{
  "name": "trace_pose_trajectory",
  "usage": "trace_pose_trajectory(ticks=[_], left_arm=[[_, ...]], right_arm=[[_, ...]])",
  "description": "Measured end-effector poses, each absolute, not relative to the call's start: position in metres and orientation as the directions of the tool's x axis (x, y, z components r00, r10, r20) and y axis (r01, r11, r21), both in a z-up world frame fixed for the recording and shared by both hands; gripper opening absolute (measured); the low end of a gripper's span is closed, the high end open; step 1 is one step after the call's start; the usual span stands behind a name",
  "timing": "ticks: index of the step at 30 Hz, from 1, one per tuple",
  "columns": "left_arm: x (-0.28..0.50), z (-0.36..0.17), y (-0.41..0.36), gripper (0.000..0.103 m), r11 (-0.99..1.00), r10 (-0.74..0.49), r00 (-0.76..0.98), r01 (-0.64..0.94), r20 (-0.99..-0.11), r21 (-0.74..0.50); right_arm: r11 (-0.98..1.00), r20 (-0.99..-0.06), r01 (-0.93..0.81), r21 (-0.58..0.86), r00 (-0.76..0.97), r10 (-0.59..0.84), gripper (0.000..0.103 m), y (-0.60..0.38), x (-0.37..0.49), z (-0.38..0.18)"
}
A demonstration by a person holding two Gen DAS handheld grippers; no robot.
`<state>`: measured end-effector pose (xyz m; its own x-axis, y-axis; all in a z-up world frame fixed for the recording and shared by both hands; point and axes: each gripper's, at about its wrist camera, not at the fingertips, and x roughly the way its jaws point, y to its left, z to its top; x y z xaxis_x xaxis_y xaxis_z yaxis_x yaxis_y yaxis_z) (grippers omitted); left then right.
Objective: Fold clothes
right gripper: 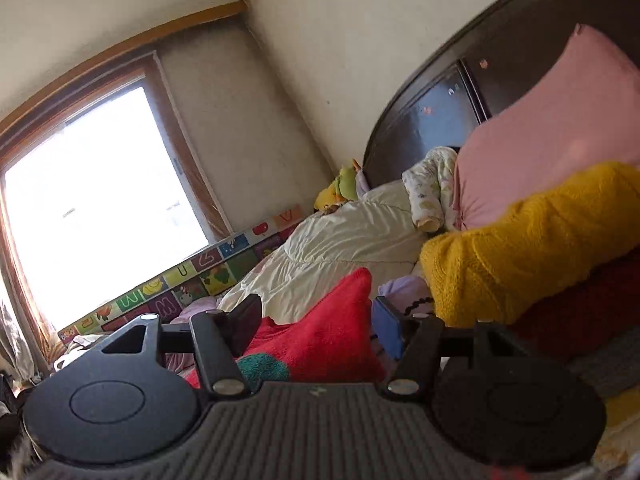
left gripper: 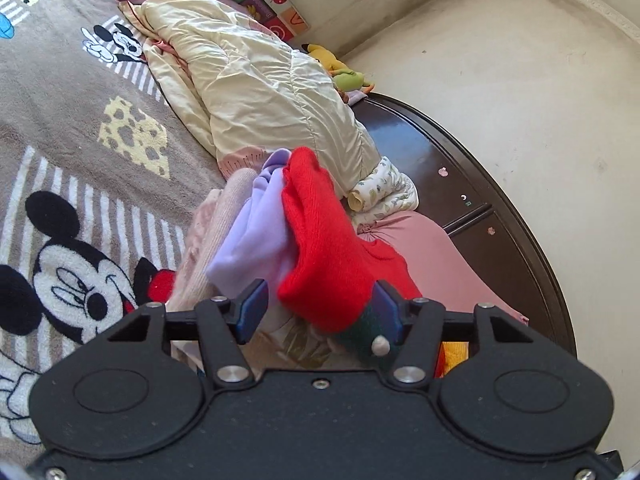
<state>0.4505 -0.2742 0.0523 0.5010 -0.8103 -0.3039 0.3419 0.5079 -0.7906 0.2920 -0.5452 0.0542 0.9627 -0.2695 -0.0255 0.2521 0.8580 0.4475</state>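
Both grippers, left gripper [left gripper: 318,306] and right gripper [right gripper: 316,322], reaching with fingers spread wide around the red knit garment [left gripper: 320,236], clamping nothing. Garment lying bunched atop the lilac piece [left gripper: 256,236] on the bed blanket [left gripper: 60,120], beside the pink pillow [right gripper: 552,128]. Probably worth pinching two opposite edges before lifting, avoiding snagging the lilac layer beneath.
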Motion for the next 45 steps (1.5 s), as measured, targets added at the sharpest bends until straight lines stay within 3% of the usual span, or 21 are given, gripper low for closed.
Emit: trace_pose_trajectory(ticks=[2, 3, 4, 8, 11, 17, 23, 28, 35, 40, 45], left_arm=[[0.451, 0.052, -0.282, 0.048, 0.519, -0.807, 0.499, 0.343, -0.317, -0.783], [0.451, 0.052, -0.285, 0.037, 0.525, -0.805, 0.497, 0.343, -0.323, -0.779], [0.451, 0.052, -0.289, 0.034, 0.53, -0.803, 0.496, 0.344, -0.329, -0.775], [0.452, 0.052, -0.303, 0.034, 0.552, -0.795, 0.492, 0.346, -0.355, -0.759], [0.453, 0.052, -0.314, 0.039, 0.568, -0.789, 0.488, 0.347, -0.373, -0.746], [0.442, 0.05, -0.317, 0.037, 0.591, -0.778, 0.487, 0.354, -0.397, -0.724], [0.4, 0.06, -0.269, 0.039, 0.588, -0.775, 0.511, 0.369, -0.372, -0.719], [0.329, 0.062, -0.198, 0.054, 0.593, -0.754, 0.558, 0.354, -0.346, -0.723], [0.205, 0.056, -0.095, 0.076, 0.674, -0.672, 0.642, 0.324, -0.369, -0.664], [0.126, 0.072, -0.054, 0.091, 0.856, -0.473, 0.738, 0.256, -0.481, -0.45], [0.072, 0.076, -0.035, 0.094, 0.98, -0.172, 0.802, 0.082, -0.571, -0.181]], right_arm=[[0.904, -0.025, 0.206, 0.375, 0.977, -0.212, 0.062, -0.544, 0.303, 0.063], [0.923, -0.027, 0.182, 0.339, 0.983, -0.184, 0.06, -0.543, 0.309, 0.068], [0.937, -0.036, 0.16, 0.31, 0.987, -0.157, 0.06, -0.543, 0.316, 0.071], [0.898, -0.241, 0.205, 0.388, 0.964, -0.116, 0.059, -0.57, 0.368, 0.045], [0.889, -0.272, 0.232, 0.395, 0.954, -0.128, 0.06, -0.576, 0.373, 0.029], [0.901, -0.279, 0.21, 0.379, 0.954, -0.105, 0.06, -0.555, 0.352, 0.031], [0.889, -0.217, 0.218, 0.402, 0.966, -0.139, 0.061, -0.544, 0.316, 0.039], [0.865, -0.192, 0.178, 0.469, 0.977, -0.097, 0.065, -0.525, 0.255, 0.034], [0.772, -0.305, 0.056, 0.633, 0.935, 0.182, 0.072, -0.459, 0.154, -0.004], [0.763, -0.4, -0.043, 0.645, 0.832, 0.385, 0.086, -0.374, 0.099, -0.004], [0.774, -0.444, -0.149, 0.616, 0.745, 0.497, 0.098, -0.303, 0.064, 0.021]])
